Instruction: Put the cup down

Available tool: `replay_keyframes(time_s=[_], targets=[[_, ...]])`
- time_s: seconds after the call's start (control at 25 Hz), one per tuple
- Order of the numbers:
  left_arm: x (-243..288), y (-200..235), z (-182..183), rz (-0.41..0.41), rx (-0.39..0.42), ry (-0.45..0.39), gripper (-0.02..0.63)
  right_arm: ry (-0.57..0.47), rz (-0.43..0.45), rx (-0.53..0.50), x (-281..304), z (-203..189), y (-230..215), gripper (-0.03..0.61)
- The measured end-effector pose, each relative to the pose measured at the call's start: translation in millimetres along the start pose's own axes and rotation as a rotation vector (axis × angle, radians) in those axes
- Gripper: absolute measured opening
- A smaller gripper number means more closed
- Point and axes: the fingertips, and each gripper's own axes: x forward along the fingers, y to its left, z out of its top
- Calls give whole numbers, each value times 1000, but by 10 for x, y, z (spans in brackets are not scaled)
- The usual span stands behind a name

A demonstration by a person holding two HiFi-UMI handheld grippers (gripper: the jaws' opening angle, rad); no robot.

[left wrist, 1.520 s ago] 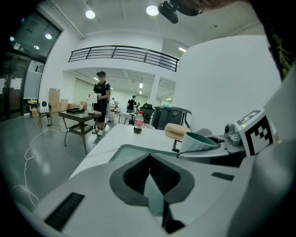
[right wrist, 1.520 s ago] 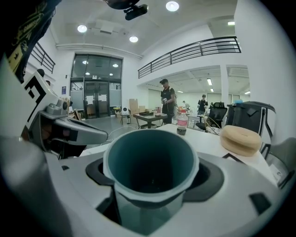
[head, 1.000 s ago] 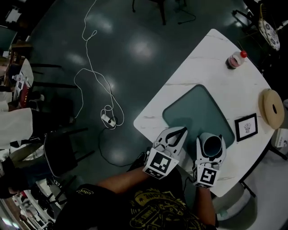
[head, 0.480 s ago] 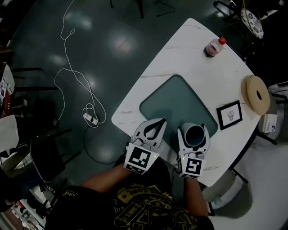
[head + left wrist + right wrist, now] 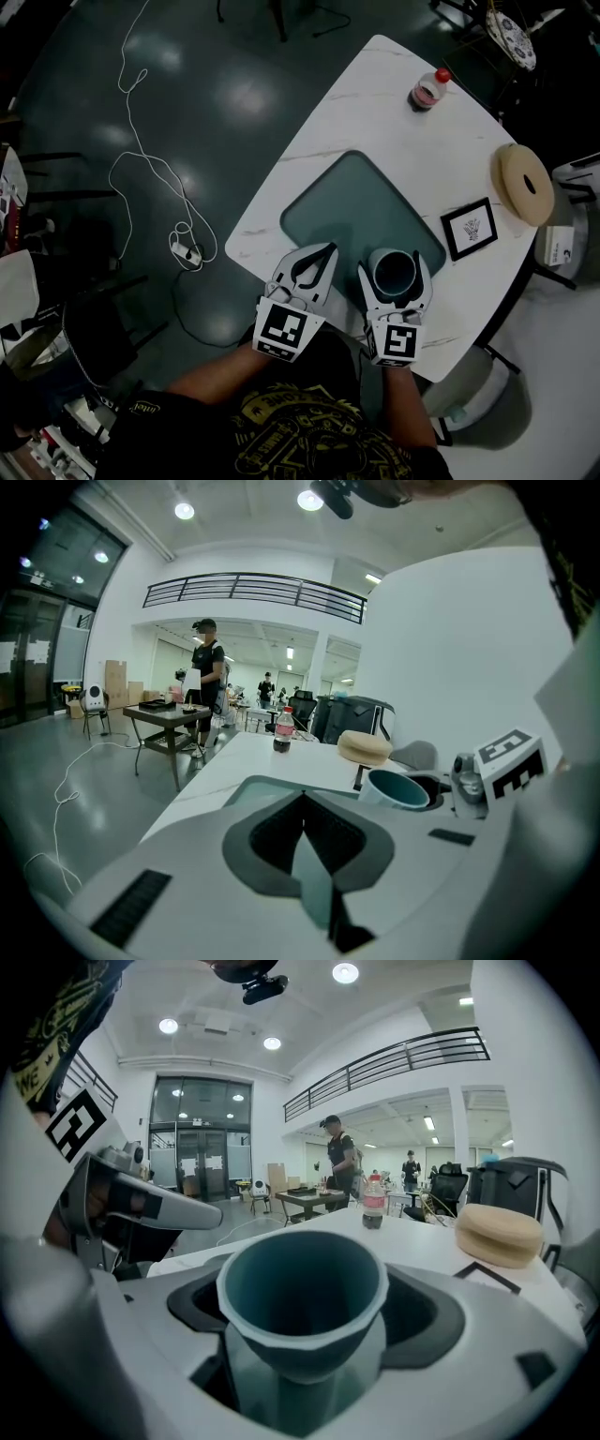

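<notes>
In the head view, the left tool (image 5: 329,249) is hovering over the near edge of the white worktop (image 5: 375,103), with its jaws lying together and nothing between them. Just beside it, the right tool (image 5: 396,264) is sitting around the teal cup (image 5: 394,273). The cup is standing upright on the near corner of the teal mat (image 5: 345,202), close to the worktop's near edge. A small framed card (image 5: 469,228) is lying beside the mat's right corner. A round wooden disc (image 5: 522,172) is resting at the right edge, and a red-capped bottle (image 5: 427,91) is standing near the far corner. A white cable (image 5: 150,169) is trailing over the dark floor (image 5: 187,84) to the left.

In the left gripper view, the two jaws are meeting at their tips (image 5: 302,796) and gripping nothing. The cup (image 5: 398,789) is showing to the right, sitting upright within the other tool's jaws.

In the right gripper view, the jaws are opening with the cup (image 5: 302,1307) standing between them. Dark gaps are showing on both sides of its rim, so the pads are not pressing on it. Beyond it the bottle (image 5: 373,1206) and the disc (image 5: 499,1234) are standing well apart on the worktop, and a person (image 5: 339,1171) is standing by a far table.
</notes>
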Motion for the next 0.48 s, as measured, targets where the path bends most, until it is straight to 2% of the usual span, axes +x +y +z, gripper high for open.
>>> replay_keyframes(time_s=[0.32, 0.48], targets=[[-208, -93, 125, 35, 3, -54, 11, -13, 0, -3, -331, -3, -35, 449], [-394, -225, 192, 41, -4, -92, 11, -60, -16, 7, -630, 109, -40, 448]])
